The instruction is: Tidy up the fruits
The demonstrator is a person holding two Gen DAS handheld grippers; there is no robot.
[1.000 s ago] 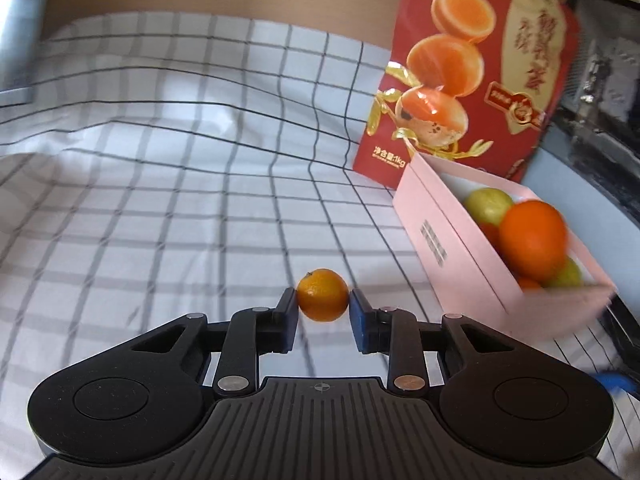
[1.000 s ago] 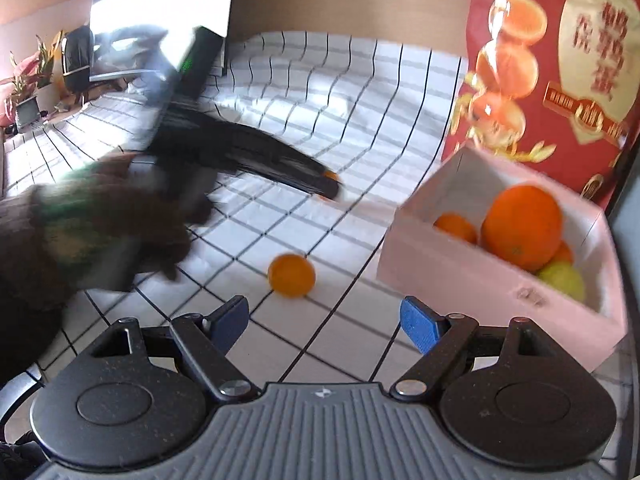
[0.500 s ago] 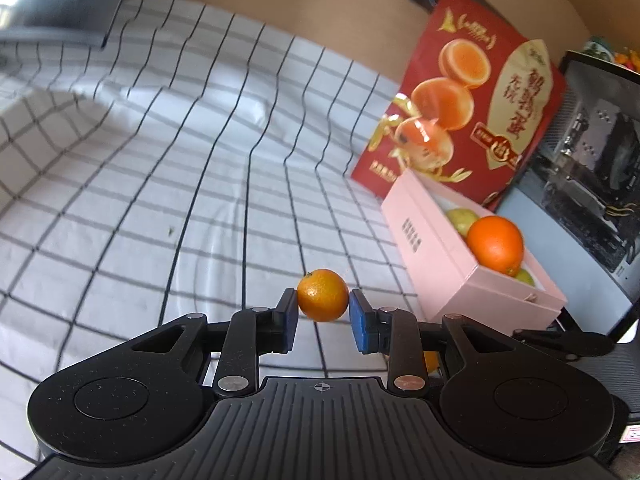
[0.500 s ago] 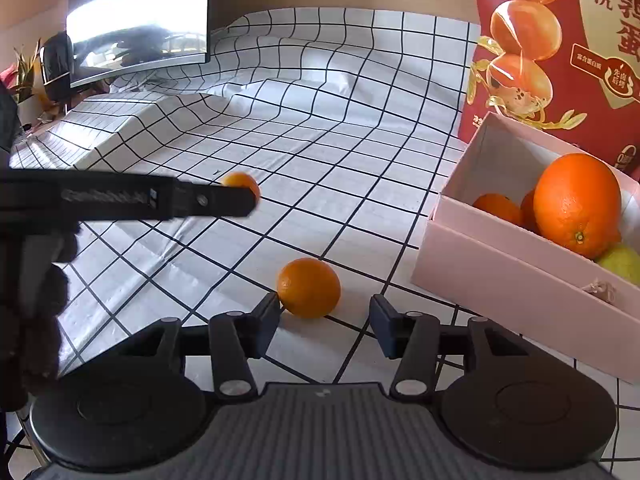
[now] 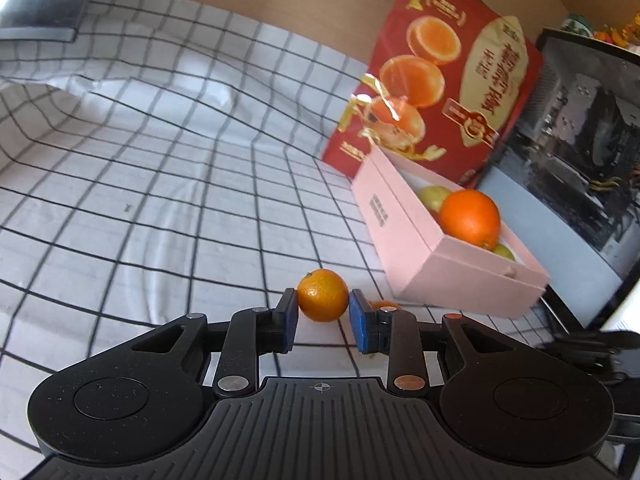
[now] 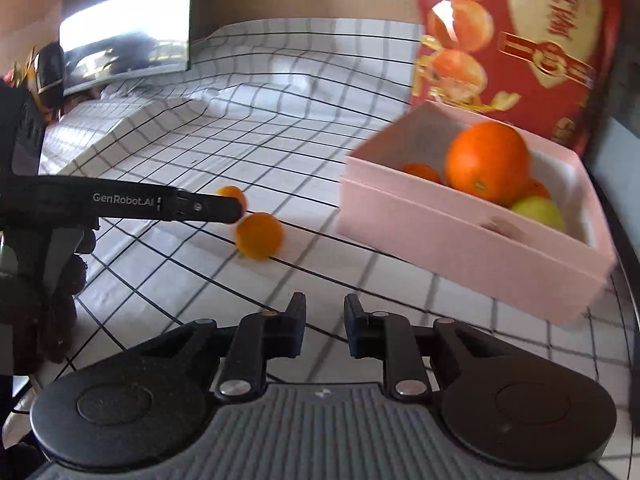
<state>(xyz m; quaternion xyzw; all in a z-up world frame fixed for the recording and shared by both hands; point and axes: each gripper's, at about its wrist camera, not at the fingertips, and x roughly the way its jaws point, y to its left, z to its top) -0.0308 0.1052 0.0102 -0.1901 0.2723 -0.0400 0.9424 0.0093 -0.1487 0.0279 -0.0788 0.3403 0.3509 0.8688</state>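
Note:
My left gripper is shut on a small orange mandarin and holds it above the checked cloth, left of the pink box. The box holds a big orange and green fruit. A second mandarin lies on the cloth; it peeks out behind my left fingers. My right gripper is nearly closed and empty, well short of that mandarin. The left gripper with its mandarin shows in the right wrist view, and so does the pink box.
A red egg-picture bag stands behind the box. A dark computer case is at the right. A monitor stands at the back left. The checked cloth has a raised fold at the left.
My right gripper has narrowed from wide open to nearly closed and pulled back from the loose mandarin. My left gripper kept its mandarin and shifted toward the box.

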